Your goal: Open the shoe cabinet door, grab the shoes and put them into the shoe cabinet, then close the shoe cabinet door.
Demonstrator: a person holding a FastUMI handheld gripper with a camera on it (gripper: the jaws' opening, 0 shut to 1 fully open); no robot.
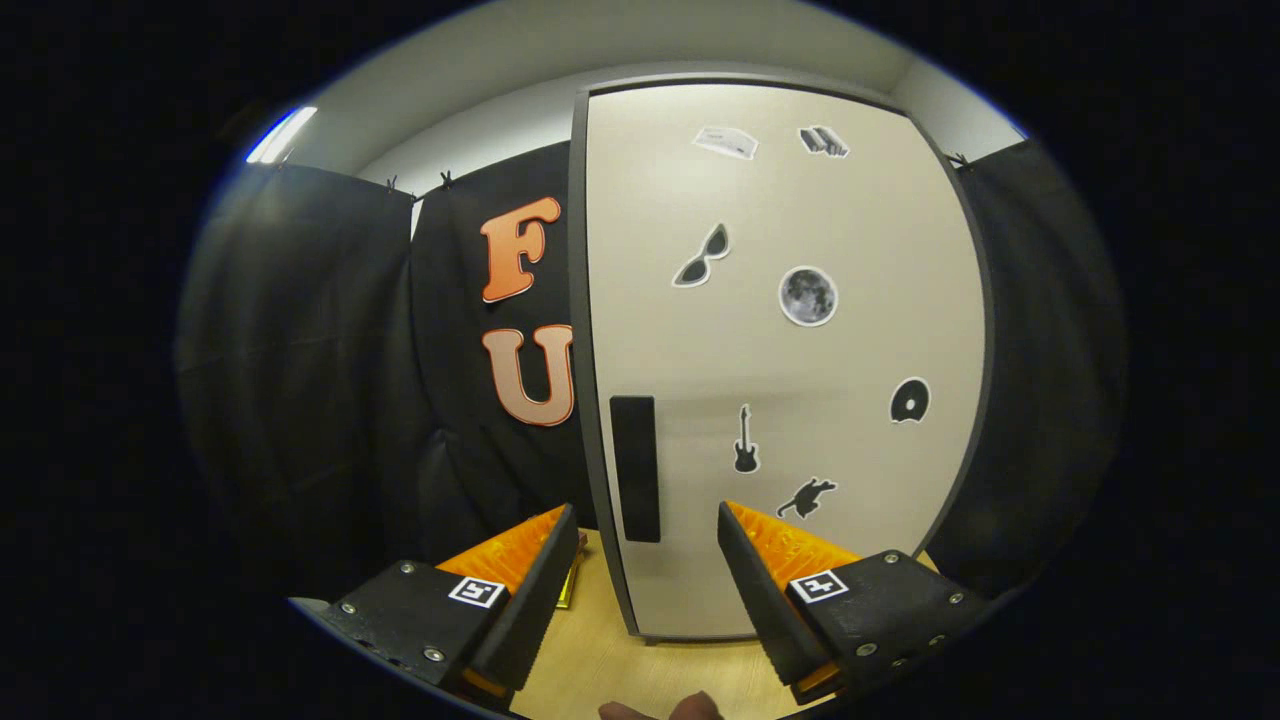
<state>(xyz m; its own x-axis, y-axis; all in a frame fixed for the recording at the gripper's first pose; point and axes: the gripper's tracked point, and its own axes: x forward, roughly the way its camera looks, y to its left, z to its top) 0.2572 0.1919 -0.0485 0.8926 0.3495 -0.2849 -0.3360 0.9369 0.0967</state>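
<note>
— Where's the shoe cabinet [800, 350] from where the gripper [648, 535] sits?

— Straight ahead, standing upright on the wooden surface [600, 660]. Its pale door [860, 480] is shut and covered with small stickers: sunglasses [703, 257], a moon [808, 296], a guitar [745, 440].

— And the handle?

— The dark vertical handle [636, 468] runs down the door's left side, and it lies just beyond the fingers, in line with the gap between them, nearer the left one.

— Are the fingers holding anything?

— No, they're spread wide apart with nothing between them and not touching the door.

— Anything else?

— A fingertip [690, 708] pokes in below the gripper.
</note>
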